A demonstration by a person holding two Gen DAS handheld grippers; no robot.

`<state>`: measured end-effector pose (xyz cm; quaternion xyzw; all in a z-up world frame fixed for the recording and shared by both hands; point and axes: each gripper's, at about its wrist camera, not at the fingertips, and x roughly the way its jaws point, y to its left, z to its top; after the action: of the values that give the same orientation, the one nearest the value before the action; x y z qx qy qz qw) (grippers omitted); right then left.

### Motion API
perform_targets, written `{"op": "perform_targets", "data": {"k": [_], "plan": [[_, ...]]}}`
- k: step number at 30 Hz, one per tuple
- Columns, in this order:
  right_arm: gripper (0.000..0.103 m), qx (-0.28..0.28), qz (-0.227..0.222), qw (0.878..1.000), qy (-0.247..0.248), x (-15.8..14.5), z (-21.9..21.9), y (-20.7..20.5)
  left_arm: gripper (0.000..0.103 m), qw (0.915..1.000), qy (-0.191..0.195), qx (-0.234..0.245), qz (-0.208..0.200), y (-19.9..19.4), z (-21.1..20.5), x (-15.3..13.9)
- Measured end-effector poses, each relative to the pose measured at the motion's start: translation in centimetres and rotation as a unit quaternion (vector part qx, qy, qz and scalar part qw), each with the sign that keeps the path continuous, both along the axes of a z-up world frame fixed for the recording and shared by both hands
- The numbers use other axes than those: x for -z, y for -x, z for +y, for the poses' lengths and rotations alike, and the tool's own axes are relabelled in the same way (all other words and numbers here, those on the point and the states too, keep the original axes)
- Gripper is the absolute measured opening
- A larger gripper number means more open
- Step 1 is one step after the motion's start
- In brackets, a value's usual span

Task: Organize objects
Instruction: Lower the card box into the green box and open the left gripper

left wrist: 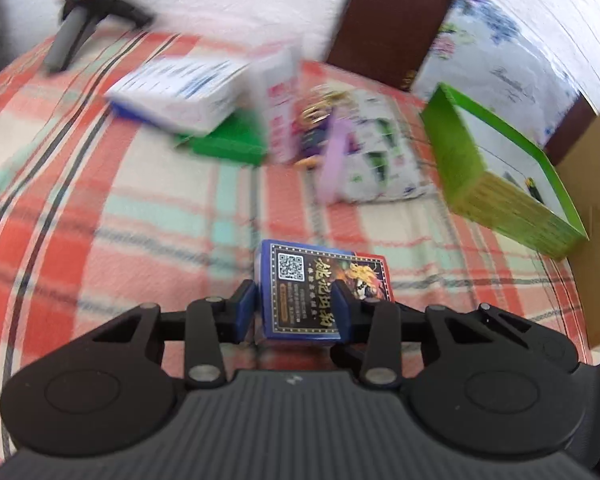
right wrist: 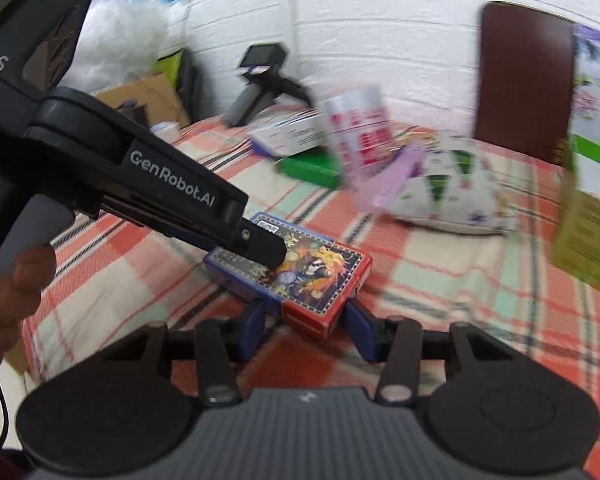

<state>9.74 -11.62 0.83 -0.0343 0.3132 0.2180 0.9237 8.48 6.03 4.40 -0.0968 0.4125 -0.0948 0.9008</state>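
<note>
A: Far left, back of the table?

B: One black stand with a grey handle [left wrist: 70, 36], standing on the edge of the checked tablecloth [left wrist: 100, 216] by the white wall.

A: Next along?

B: One white box with a blue edge [left wrist: 172, 92], lying tilted on a flat green box [left wrist: 228, 140]. Beside them one upright white carton with red print [left wrist: 280, 120], blurred. Then one lilac strip [left wrist: 332, 164] lying against a white printed pouch [left wrist: 376, 164].

A: Centre, near the cameras?

B: One card box [left wrist: 300, 288], blue at one end and red at the other, with a square code and gold figures on top. The left gripper [left wrist: 296, 308] pinches its blue end, both blue pads against its sides.

A: And the other end?

B: In the right wrist view the red end sits between the fingers of the right gripper [right wrist: 304, 320]. The left pad [right wrist: 254, 320] is close on its side; the right pad appears just short of the corner, so whether it grips, I cannot tell. A hand [right wrist: 8, 292] holds the left tool's handle at that view's left edge.

A: Far right?

B: One green tray [left wrist: 460, 152], open-topped, white inside, on the table. Behind it, a dark brown chair back [left wrist: 388, 20].
</note>
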Motion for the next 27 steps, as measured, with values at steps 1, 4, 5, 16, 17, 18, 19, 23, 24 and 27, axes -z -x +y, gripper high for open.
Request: {"op": "perform_targets", "data": {"k": [1,4,5,16,17,18,19,23,24,27], "plan": [[0.045,0.012,-0.009,1.000,-0.005,-0.4,-0.7,0.1,0.043,0.9999,-0.003,0.010,-0.009,-0.3,-0.9,-0.7],[0.045,0.058,-0.048,0.997,-0.015,-1.8,-3.7,0.6,0.043,0.9981,-0.006,0.048,-0.038,-2.0,-4.3,-2.8],[0.045,0.077,-0.062,0.995,-0.015,-2.2,-4.8,0.6,0.043,0.9970,-0.005,0.062,-0.047,-2.7,-5.8,-3.4],[0.045,0.266,-0.110,0.958,-0.013,-4.4,-20.1,-3.3,0.043,0.9747,-0.009,0.200,-0.099,-10.9,-23.3,-5.9],[0.045,0.276,-0.105,0.955,-0.011,-4.3,-21.4,-3.9,0.043,0.9739,-0.009,0.206,-0.094,-11.7,-24.6,-5.6],[0.045,0.285,-0.099,0.953,-0.009,-4.0,-22.6,-4.6,0.043,0.9734,-0.010,0.211,-0.088,-12.4,-25.7,-5.3],[0.045,0.294,-0.095,0.951,-0.009,-3.8,-23.7,-5.3,0.043,0.9733,-0.013,0.213,-0.085,-13.2,-26.7,-4.9],[0.048,0.325,-0.078,0.942,-0.011,-2.8,-27.3,-9.1,0.045,0.9751,-0.027,0.204,-0.083,-16.7,-30.1,-3.3],[0.050,0.334,-0.077,0.939,0.000,-2.5,-27.8,-10.3,0.044,0.9779,-0.034,0.193,-0.073,-17.6,-30.6,-2.8],[0.049,0.351,-0.065,0.934,0.022,-1.8,-29.0,-12.5,0.043,0.9826,-0.041,0.175,-0.046,-18.7,-30.9,-2.3]]}}
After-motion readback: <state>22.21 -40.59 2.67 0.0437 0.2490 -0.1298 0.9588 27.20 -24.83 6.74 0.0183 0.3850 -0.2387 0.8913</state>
